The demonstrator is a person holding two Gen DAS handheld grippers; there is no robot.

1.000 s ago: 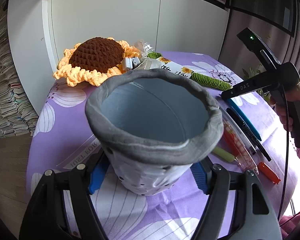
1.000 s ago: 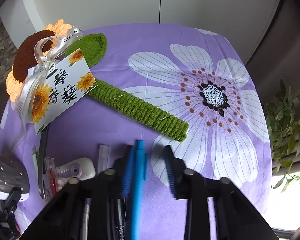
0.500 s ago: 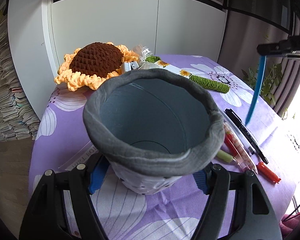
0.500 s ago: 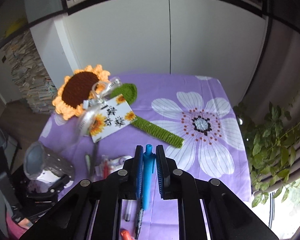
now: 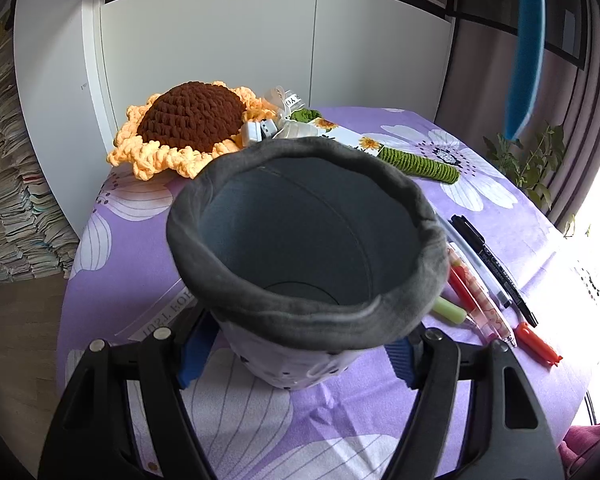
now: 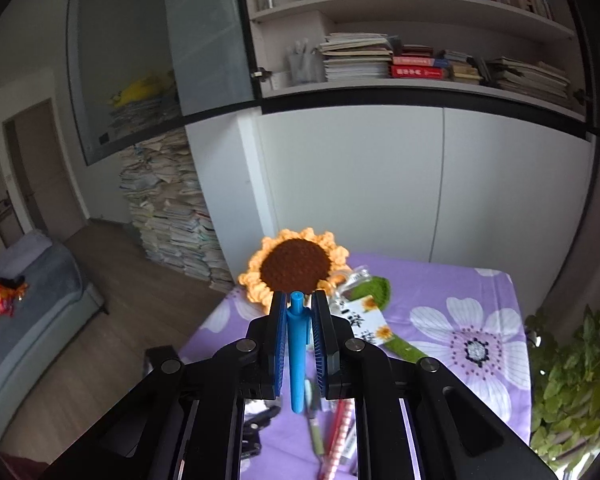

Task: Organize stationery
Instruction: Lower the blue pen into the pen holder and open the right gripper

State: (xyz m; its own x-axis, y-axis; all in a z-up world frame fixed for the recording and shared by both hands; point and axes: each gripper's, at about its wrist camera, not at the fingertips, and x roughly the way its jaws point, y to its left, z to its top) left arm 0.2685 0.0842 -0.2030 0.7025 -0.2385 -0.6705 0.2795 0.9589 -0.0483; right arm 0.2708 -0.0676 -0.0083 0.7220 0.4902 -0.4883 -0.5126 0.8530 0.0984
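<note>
The left gripper (image 5: 296, 360) points steeply down at the purple tablecloth (image 5: 140, 248), jaws clamped on the base of a grey fabric pen holder (image 5: 308, 240) standing upright with its mouth open. Right of it lie a black marker (image 5: 496, 268) and red pens (image 5: 468, 292). The right gripper (image 6: 298, 340), angled downward above the table, pinches a blue pen (image 6: 296, 352) between its pads.

The left claw (image 5: 296, 354) sat low in its frame, clamped on something wide, while the right claw (image 6: 298, 320), centre frame, was pinched nearly closed.
</note>
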